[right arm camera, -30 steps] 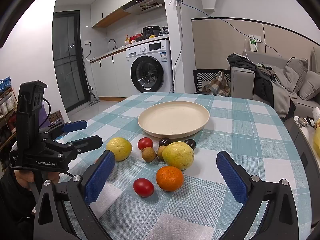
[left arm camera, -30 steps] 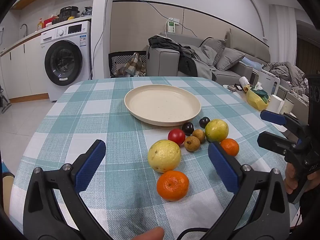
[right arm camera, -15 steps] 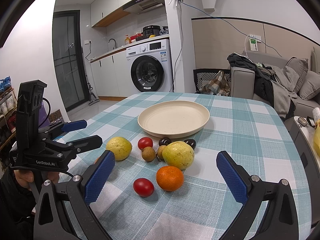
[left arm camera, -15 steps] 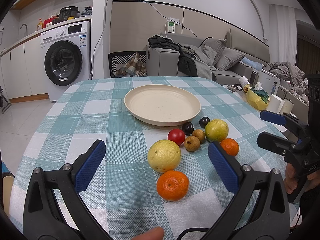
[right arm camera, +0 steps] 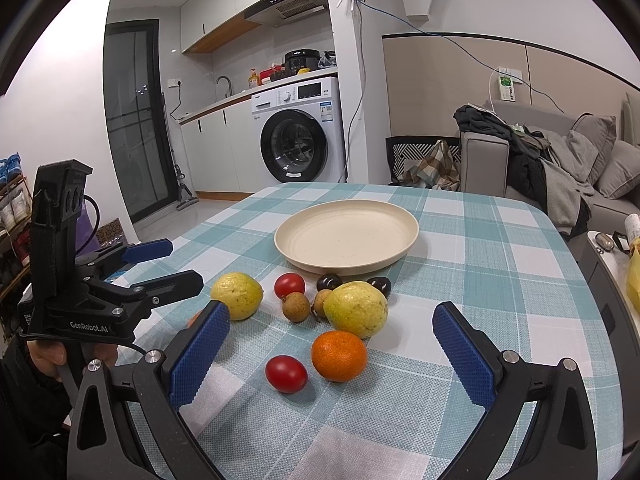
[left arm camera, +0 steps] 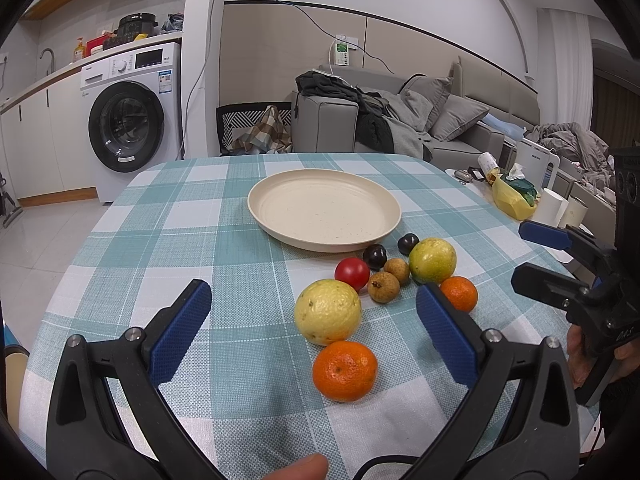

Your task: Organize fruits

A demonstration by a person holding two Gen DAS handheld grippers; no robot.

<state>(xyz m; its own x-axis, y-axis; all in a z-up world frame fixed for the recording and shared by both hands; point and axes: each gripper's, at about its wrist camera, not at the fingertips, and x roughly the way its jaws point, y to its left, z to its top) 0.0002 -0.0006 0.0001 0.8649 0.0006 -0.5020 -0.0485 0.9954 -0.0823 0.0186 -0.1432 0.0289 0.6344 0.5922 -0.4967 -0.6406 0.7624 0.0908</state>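
Observation:
An empty cream plate (left arm camera: 324,210) (right arm camera: 347,236) sits mid-table on the checked cloth. In front of it lie loose fruits: a yellow guava (left arm camera: 328,312) (right arm camera: 237,295), a green-yellow guava (left arm camera: 433,260) (right arm camera: 356,309), oranges (left arm camera: 345,371) (right arm camera: 339,356), red tomatoes (left arm camera: 352,274) (right arm camera: 286,374), two brown longans (left arm camera: 384,287) and two dark plums (left arm camera: 375,257). My left gripper (left arm camera: 316,334) is open and empty, just short of the near orange and yellow guava. My right gripper (right arm camera: 330,354) is open and empty, around the orange and near tomato.
The table edge falls off at the left toward the floor and a washing machine (left arm camera: 128,120). A sofa (left arm camera: 400,120) stands behind. A side table with a yellow bag (left arm camera: 512,198) and cups stands at the right. Each gripper shows in the other's view (left arm camera: 568,272) (right arm camera: 132,280).

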